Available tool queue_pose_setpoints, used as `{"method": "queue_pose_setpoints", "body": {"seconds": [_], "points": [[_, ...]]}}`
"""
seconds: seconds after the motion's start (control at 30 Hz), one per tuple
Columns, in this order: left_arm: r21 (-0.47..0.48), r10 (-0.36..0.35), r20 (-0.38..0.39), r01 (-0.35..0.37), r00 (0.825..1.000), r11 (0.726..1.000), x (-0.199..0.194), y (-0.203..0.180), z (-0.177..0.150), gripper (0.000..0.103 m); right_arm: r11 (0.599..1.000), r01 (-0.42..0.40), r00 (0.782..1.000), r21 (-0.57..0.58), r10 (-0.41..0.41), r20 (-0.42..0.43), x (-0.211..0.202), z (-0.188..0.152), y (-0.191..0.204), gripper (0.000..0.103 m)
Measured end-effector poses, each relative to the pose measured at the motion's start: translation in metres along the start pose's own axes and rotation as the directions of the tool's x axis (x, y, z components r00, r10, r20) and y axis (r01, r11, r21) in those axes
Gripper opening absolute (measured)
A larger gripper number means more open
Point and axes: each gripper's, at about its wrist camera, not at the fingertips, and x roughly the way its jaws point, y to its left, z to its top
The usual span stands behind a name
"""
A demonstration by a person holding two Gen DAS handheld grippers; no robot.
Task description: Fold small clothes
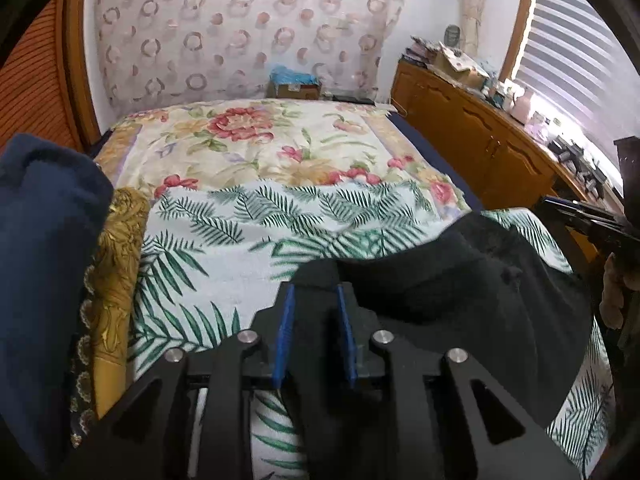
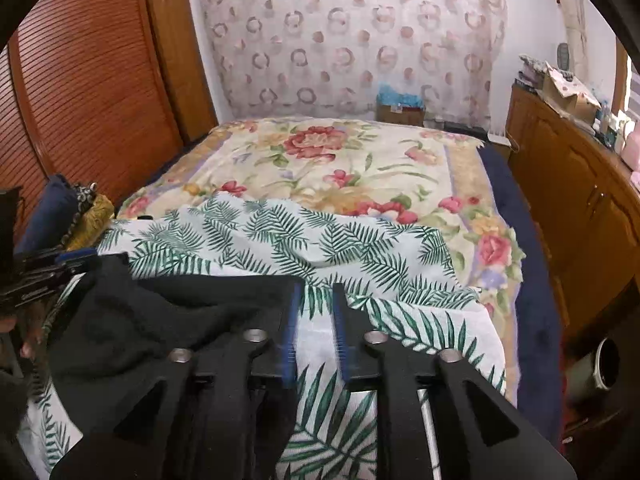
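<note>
Black fabric, a small garment [image 1: 460,288], lies crumpled on the palm-leaf sheet [image 1: 224,240] at the near end of the bed [image 2: 344,152]. Both tools point steeply down over it. The left gripper [image 1: 316,292] holds its blue fingers [image 1: 286,332] narrowly apart with a corner of the garment between them; whether they pinch it is hard to tell. The right gripper [image 2: 316,292] hangs with fingers narrowly spread over bare sheet, the garment's edge just beside its left finger. The garment's shape is unreadable.

Matt black knit garment [image 1: 460,292]; glossy wooden cabinet [image 1: 480,140].
</note>
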Motion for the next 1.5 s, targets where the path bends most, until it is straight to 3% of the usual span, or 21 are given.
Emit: {"method": "queue_pose_setpoints", "body": {"seconds": [0.07, 0.13, 0.3, 0.57, 0.77, 0.87, 1.03, 1.13, 1.3, 1.5], "points": [[0.01, 0.007, -0.024, -0.006, 1.0, 1.0, 0.0, 0.001, -0.005, 0.022, 1.0, -0.031, 0.999, -0.002, 0.031, -0.008, -0.004, -0.005, 0.006, 0.053], [0.008, 0.008, -0.043, -0.008, 0.999, 1.0, 0.001, 0.002, -0.009, 0.022, 0.998, -0.059, 0.998, -0.014, 0.059, -0.02, -0.005, -0.01, 0.016, 0.064], [0.003, 0.025, -0.081, -0.025, 0.996, 1.0, 0.003, 0.006, -0.019, 0.022, 0.996, -0.09, 0.992, -0.017, 0.088, -0.092, 0.007, -0.028, 0.034, 0.065], [-0.013, 0.035, -0.086, -0.037, 0.996, 0.999, 0.002, 0.008, -0.032, 0.024, 0.997, -0.072, 0.981, -0.002, 0.071, -0.182, 0.033, -0.051, 0.037, 0.065], [-0.04, 0.031, -0.126, -0.036, 0.992, 0.999, -0.004, 0.009, -0.035, 0.025, 0.997, -0.074, 0.983, 0.005, 0.074, -0.168, 0.033, -0.054, 0.036, 0.066], [-0.067, -0.007, -0.136, -0.002, 0.991, 0.998, -0.011, 0.011, -0.038, 0.025, 0.997, -0.073, 0.984, -0.003, 0.072, -0.163, 0.033, -0.055, 0.037, 0.066], [-0.122, -0.067, -0.112, 0.053, 0.991, 0.991, -0.024, 0.011, -0.037, 0.025, 0.997, -0.07, 0.987, -0.022, 0.066, -0.15, 0.033, -0.056, 0.04, 0.066], [-0.108, -0.076, -0.099, 0.065, 0.992, 0.992, -0.027, 0.004, -0.036, 0.026, 0.997, -0.069, 0.987, -0.023, 0.065, -0.147, 0.034, -0.057, 0.041, 0.066], [-0.117, -0.035, -0.164, 0.016, 0.986, 0.993, -0.008, 0.006, -0.036, 0.032, 0.997, -0.068, 0.987, -0.023, 0.064, -0.148, 0.034, -0.057, 0.041, 0.066], [-0.094, -0.036, -0.14, 0.023, 0.989, 0.995, -0.005, 0.007, -0.037, 0.034, 0.997, -0.071, 0.987, -0.027, 0.066, -0.147, 0.033, -0.057, 0.042, 0.062]]}}
